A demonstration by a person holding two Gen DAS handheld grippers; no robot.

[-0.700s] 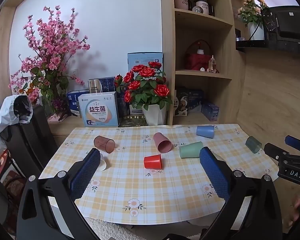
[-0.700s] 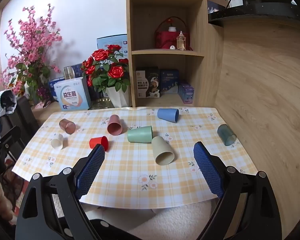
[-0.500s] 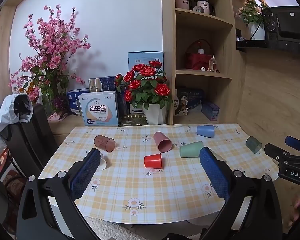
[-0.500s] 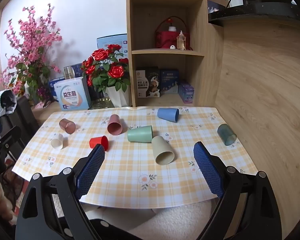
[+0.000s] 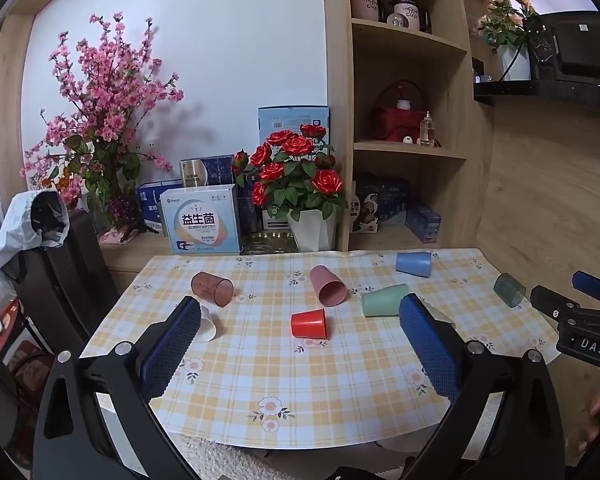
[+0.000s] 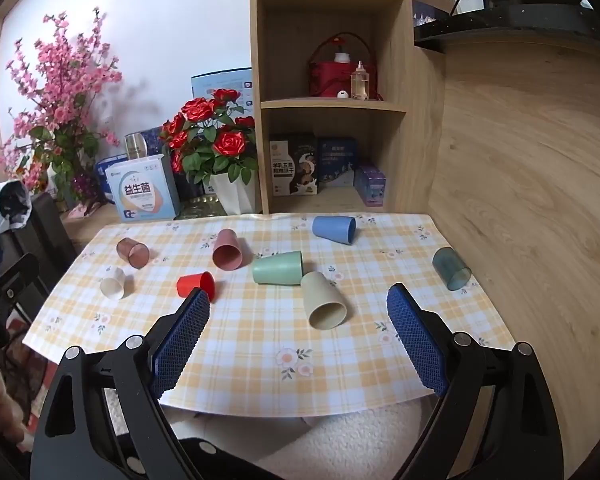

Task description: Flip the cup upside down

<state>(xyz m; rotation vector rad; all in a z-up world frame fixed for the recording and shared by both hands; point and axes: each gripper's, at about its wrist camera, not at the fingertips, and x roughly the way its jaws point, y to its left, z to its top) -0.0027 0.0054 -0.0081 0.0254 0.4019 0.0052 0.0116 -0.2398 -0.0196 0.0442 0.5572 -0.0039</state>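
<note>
Both claws, the left gripper [image 5: 300, 334] and right gripper [image 6: 298, 320], hang wide open and empty short of the table [image 6: 260, 360], barely shifted from half a second back, so no cup is claimed, the beige cup [image 6: 324, 300] lying on its side nearest the right one.

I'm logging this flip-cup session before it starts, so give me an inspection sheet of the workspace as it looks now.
Surface: table under a yellow plaid floral cloth, against a wood wall.
Job's things: eight cups on their sides: beige cup, green cup, red cup, pink cup, blue cup, teal cup, brown cup, white cup.
Clutter: nothing seen on the cloth.
Grippers: left gripper and right gripper open, empty, short of the table.
Cables: nothing seen.
Surroundings: rose pot, boxes, shelf unit.
</note>
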